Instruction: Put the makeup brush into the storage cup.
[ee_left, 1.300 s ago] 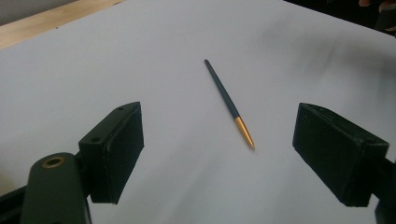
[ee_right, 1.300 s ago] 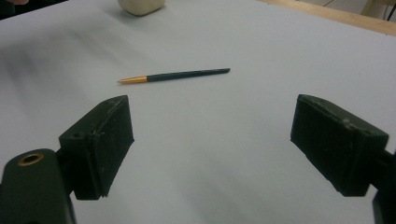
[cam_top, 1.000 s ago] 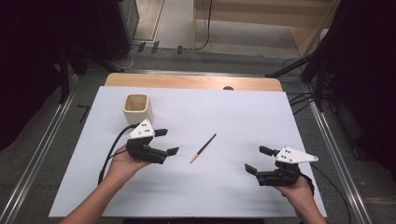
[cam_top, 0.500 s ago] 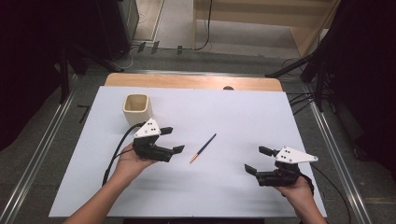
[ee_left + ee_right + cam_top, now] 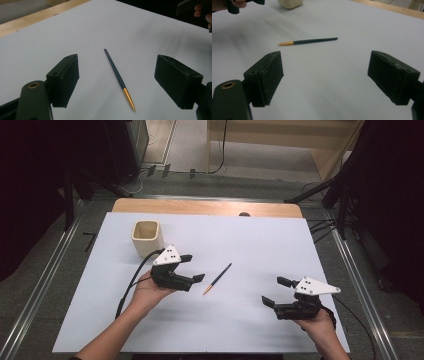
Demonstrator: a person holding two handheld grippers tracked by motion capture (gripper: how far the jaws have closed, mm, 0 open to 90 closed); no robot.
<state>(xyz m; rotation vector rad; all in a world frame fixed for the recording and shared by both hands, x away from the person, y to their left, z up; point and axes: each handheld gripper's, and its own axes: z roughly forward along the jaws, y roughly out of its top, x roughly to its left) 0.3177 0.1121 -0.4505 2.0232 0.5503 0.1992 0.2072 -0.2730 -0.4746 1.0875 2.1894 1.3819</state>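
A pencil [image 5: 217, 278] lies on the counter [image 5: 250, 235] near its middle, between the two hand-held grippers. The left hand-held gripper [image 5: 192, 267] sits just left of it, and the right hand-held gripper [image 5: 277, 291] is well apart to the right, nearer the person. A cup [image 5: 147, 238] stands behind the left hand-held gripper, toward the far left.
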